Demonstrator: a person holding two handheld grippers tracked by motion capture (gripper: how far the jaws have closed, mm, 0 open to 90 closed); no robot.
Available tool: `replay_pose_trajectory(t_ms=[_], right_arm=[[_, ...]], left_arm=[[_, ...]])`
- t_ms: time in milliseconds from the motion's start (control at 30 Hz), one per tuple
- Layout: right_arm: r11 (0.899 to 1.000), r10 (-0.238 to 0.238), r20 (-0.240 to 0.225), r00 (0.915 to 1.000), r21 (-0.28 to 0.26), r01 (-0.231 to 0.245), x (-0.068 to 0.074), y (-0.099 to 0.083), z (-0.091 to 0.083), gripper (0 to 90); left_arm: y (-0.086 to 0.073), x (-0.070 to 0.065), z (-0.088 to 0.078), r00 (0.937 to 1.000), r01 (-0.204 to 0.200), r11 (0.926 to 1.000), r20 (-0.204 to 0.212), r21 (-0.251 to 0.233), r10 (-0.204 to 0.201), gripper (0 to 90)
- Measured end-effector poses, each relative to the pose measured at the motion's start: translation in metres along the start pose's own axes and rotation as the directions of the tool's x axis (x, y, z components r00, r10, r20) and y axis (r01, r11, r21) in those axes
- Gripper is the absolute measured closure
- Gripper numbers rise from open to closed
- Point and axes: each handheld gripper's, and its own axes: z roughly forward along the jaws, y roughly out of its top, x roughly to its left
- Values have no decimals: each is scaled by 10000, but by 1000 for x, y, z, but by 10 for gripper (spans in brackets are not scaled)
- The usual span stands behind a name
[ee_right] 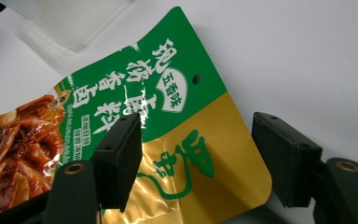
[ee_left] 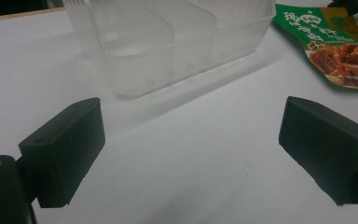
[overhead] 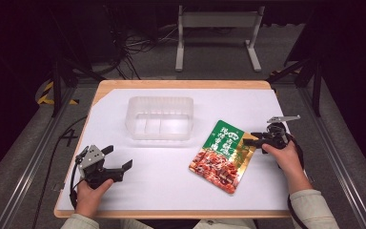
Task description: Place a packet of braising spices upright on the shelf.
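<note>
Packet (overhead: 223, 155) lies flat on the white table sheet (overhead: 162, 186), to the right of the clear plastic box (overhead: 160, 117) and a little nearer the person, its green and gold top end pointing toward the right gripper (overhead: 249, 140). In the right gripper view the gold corner of the packet (ee_right: 182, 154) sits between that gripper's (ee_right: 196, 161) 2 jaws, which stand fairly wide and do not yet press on it; one jaw is over the printed face, the other just off the packet's edge.

The likely trouble, as I judge it: the packet is thin and slick, so if the jaws close while level with the sheet they may push the corner aside or pinch only the foil rim, and the packet could slip out or fold as it lifts. A grip at 1 corner would also let the heavy printed end droop and catch the box wall.

The left gripper (overhead: 119, 160) rests well apart at the front left, its jaws wide with nothing between them (ee_left: 191, 154), facing the box (ee_left: 168, 42). Open sheet lies between the 2 grippers and in front of the box. The packet is near the sheet's right side, so there is less room there.
</note>
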Motion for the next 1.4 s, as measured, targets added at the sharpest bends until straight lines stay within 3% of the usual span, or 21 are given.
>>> replay_pose_trajectory(t_ms=[367, 700, 933, 1167, 1200, 1300, 1400], right_arm=[[9992, -362, -551, 9978, -182, 352, 18, 6, -9, 378], [9957, -929, -1003, 9906, -67, 927, 29, 7, 2, 380], [9901, -1314, -1051, 9857, 346, 1357, 32, 6, 19, 407], [9765, -1944, -403, 9801, 874, 1973, 33, 4, 28, 618], [9765, -1944, -403, 9801, 874, 1973, 33, 4, 28, 618], [9760, -1964, -72, 9805, 945, 1962, 31, 4, 27, 786], [9797, -1783, 0, 9840, 933, 1775, 29, 4, 23, 890]], left_arm=[[1, 0, 1, 10000, -77, 10000, 6, 3, 77, 78], [0, -1, 0, 10000, -51, 10000, 16, 28, 51, 78], [-3, 0, -3, 9999, 56, 10000, -94, 30, -56, 78], [-4, 1, -6, 9997, 64, 10000, -218, 47, -63, 78], [-4, 1, -6, 9997, 64, 10000, -218, 47, -63, 78], [-4, 1, -6, 9997, 94, 9999, -206, 66, -93, 78], [-4, 1, -5, 9998, -29, 10000, -206, 67, 31, 78]])
